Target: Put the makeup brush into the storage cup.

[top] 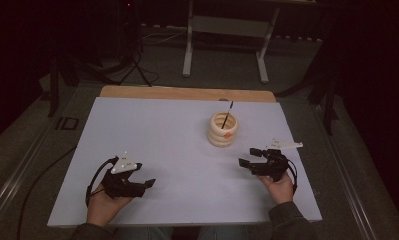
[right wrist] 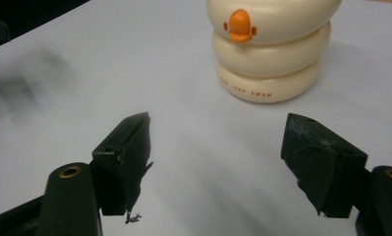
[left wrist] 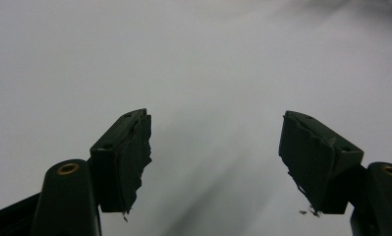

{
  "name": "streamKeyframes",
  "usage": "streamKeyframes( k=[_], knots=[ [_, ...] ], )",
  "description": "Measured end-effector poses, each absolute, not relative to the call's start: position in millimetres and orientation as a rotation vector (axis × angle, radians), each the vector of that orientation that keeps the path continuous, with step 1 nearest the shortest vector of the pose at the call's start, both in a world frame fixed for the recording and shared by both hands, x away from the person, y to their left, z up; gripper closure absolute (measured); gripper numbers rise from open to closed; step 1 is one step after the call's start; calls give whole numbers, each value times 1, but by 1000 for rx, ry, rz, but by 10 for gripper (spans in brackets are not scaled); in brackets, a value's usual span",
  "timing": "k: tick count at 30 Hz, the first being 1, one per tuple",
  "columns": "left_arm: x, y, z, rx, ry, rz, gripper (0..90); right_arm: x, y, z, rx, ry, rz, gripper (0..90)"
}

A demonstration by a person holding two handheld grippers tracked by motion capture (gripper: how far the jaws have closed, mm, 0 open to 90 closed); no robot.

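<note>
White table [top: 152, 130]: cream holder [top: 222, 129] (pen inside) near gaping right tool [top: 250, 156].

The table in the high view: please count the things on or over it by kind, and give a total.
Cream ring-stacked holder: 1
Thin dark stick standing in the holder: 1
Hand-held gripper: 2, namely the left hand-held gripper and the right hand-held gripper, both with jaws apart and nothing between them
Total: 4
</note>
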State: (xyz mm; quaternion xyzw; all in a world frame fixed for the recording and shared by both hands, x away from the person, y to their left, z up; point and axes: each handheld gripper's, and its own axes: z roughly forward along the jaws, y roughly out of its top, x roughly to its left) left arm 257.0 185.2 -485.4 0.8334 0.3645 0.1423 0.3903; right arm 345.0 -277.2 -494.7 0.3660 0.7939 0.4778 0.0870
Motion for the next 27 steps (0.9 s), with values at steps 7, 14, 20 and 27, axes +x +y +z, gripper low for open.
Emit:
streamKeyframes(
  k=[7, 14, 20, 27],
  knots=[
    [257, 187, -491, 2126, 938, 381, 282, 333, -282, -499, 1093, 2363, 1430, 261],
    [258, 188, -496, 2123, 957, 402, 280, 318, -288, -503, 1092, 2363, 1418, 257],
    [259, 193, -497, 2093, 983, 401, 276, 308, -292, -505, 1092, 2374, 1395, 242],
    [259, 197, -499, 2080, 990, 407, 275, 301, -298, -510, 1114, 2375, 1380, 213]
  ],
)
